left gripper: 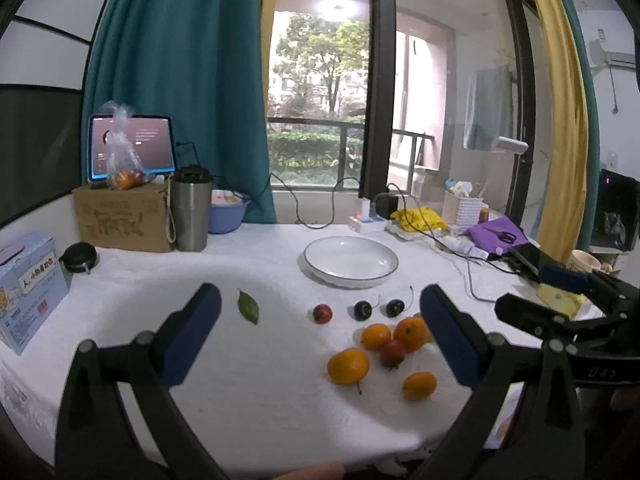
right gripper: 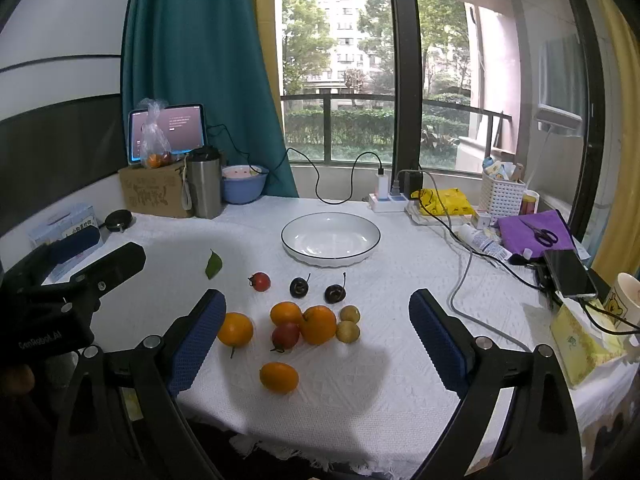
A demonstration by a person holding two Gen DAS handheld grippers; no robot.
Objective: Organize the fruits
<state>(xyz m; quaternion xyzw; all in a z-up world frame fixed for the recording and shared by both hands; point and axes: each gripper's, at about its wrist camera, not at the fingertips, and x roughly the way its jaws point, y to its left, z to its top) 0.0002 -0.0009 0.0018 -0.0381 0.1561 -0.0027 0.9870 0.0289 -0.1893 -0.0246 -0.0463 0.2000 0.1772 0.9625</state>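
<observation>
Fingers spread wide and empty on both tools: the left gripper (left gripper: 320, 332) frames the lower middle of its view, and the right gripper (right gripper: 318, 332) does likewise. The fruits (right gripper: 304, 320) lie loose on the white tablecloth (right gripper: 400, 360) at lower centre, in a touching cluster of oranges with a red one, two pale yellow ones at its right, and two dark cherries (right gripper: 316, 290), probably cherries, above. The plate (right gripper: 331, 258) sits bare at mid-frame. Nothing looks sorted yet; the next move calls for lowering one gripper over a single outlying fruit.
</observation>
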